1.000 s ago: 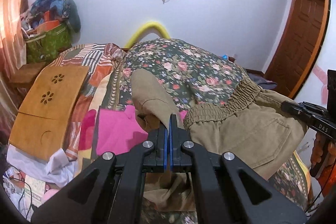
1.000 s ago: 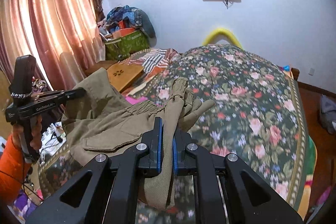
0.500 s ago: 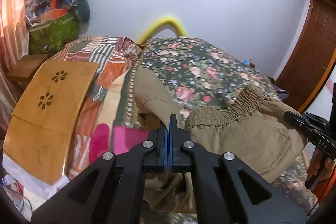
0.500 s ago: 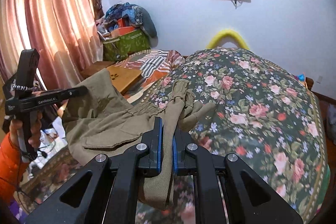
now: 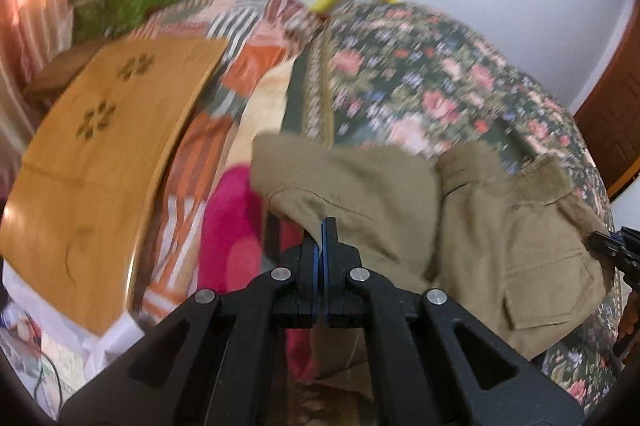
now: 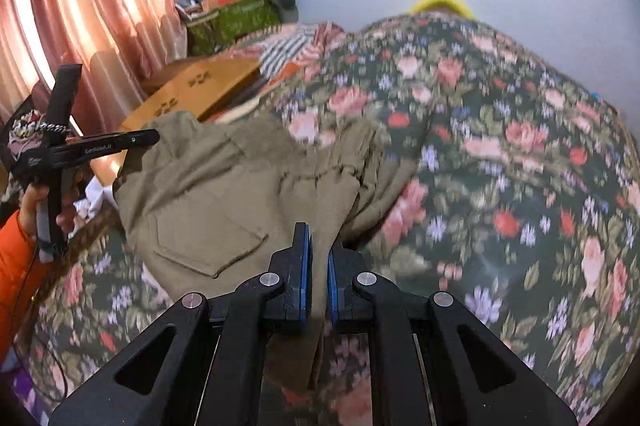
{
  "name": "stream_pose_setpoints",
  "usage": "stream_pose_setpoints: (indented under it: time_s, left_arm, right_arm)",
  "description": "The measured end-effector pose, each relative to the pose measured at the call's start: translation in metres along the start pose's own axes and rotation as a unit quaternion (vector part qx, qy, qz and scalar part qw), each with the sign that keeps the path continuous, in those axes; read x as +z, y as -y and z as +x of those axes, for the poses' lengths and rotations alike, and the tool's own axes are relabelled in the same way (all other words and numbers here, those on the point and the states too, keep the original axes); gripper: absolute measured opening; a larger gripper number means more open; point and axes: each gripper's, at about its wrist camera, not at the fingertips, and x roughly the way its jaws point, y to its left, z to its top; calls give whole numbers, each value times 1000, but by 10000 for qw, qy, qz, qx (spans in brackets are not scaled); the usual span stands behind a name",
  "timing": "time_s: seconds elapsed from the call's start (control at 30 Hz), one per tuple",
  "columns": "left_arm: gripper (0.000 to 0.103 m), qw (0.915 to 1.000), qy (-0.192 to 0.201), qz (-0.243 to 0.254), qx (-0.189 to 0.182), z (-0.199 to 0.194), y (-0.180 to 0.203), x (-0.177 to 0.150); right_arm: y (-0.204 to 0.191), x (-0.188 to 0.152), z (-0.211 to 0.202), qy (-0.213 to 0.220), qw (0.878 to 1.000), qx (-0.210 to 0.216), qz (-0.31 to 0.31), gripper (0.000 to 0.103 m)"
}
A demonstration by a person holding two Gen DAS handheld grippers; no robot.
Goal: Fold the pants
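Note:
Khaki pants (image 5: 472, 226) lie bunched on the floral bedspread (image 5: 420, 74), with a flap pocket showing on the right. My left gripper (image 5: 325, 226) is shut on a fold of the pants at their left edge. In the right wrist view the pants (image 6: 224, 194) spread to the left with a back pocket showing, and my right gripper (image 6: 316, 238) is shut on a fold of the fabric. The left gripper also shows in the right wrist view (image 6: 154, 136), at the pants' far corner. The right gripper's tip shows in the left wrist view (image 5: 596, 240).
A wooden lap table (image 5: 100, 154) lies on the left of the bed over a striped blanket (image 5: 240, 26). A pink cloth (image 5: 228, 226) lies beside the pants. A green bag of clothes (image 6: 236, 18) and curtains (image 6: 80, 6) stand at the back left.
Both grippers have dropped toward the bed and carried the pants forward. The pants have gone from hanging stretched between them to lying bunched on the bedspread. Both views are motion blurred.

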Motion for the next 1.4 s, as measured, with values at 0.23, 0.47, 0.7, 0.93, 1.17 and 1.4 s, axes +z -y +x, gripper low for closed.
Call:
stream_pose_setpoints:
  time_s: [0.23,0.47,0.7,0.93,1.17,1.4]
  left_arm:
    - [7,9988,-451,-135,153,14,-9,-20]
    - [14,9979,-462,-41,452,-7,-2,-26]
    - [14,9988,44,384,297,-83,46,-31]
    - [35,9932,991,590,133,-191,104,-42]
    - [44,9765,2022,725,-148,-309,152,-69]
    - [53,9508,2981,826,-167,-406,184,-116]
  right_arm:
    - [-2,-23,10,-570,9983,-23,-70,12]
    - [-1,-26,-4,-729,9967,-350,-58,38]
    - [-12,-21,-59,-237,9985,-472,-106,44]
    - [-34,-12,-146,636,9971,-427,-34,44]
    - [-64,-19,-242,1683,9849,-391,-133,49]
    - [-103,-43,-322,2616,9643,-201,-344,49]
